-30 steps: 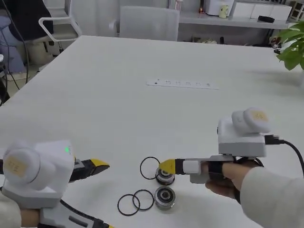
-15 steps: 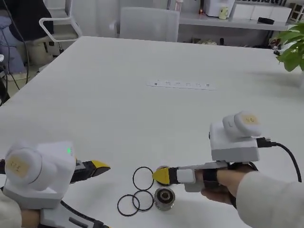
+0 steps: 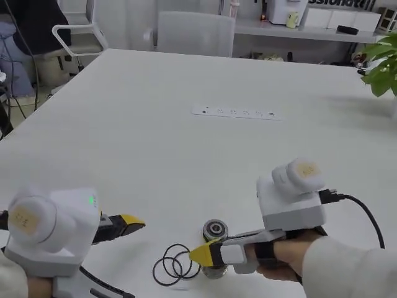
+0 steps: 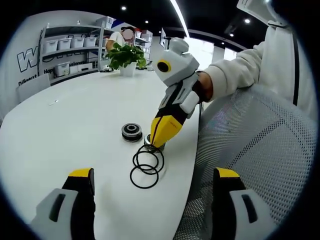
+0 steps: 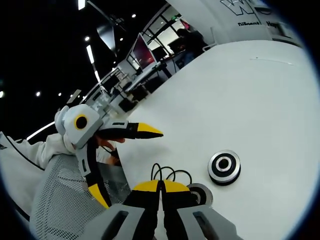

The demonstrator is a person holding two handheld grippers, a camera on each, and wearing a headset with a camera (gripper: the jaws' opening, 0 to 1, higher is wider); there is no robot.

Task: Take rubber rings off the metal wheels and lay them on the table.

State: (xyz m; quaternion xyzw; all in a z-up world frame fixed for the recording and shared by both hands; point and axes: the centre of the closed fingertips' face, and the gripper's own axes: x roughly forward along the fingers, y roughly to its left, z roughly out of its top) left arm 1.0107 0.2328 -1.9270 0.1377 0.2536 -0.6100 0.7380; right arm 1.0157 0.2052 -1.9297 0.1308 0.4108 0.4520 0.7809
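Two metal wheels stand near the table's front edge: one wheel in the open, the other wheel partly under my right gripper. Three black rubber rings lie overlapping just left of them. My right gripper is shut, its yellow tip pinching the edge of the nearest ring low over the table. My left gripper hovers open to the left of the rings, holding nothing.
A white power strip lies mid-table. A grey chair stands at the far edge and a potted plant at the right. A mesh chair back is close behind the table's front edge.
My right gripper has moved left and toward me, dragging a ring away from the wheels onto the other two rings. The left gripper has stayed put and open.
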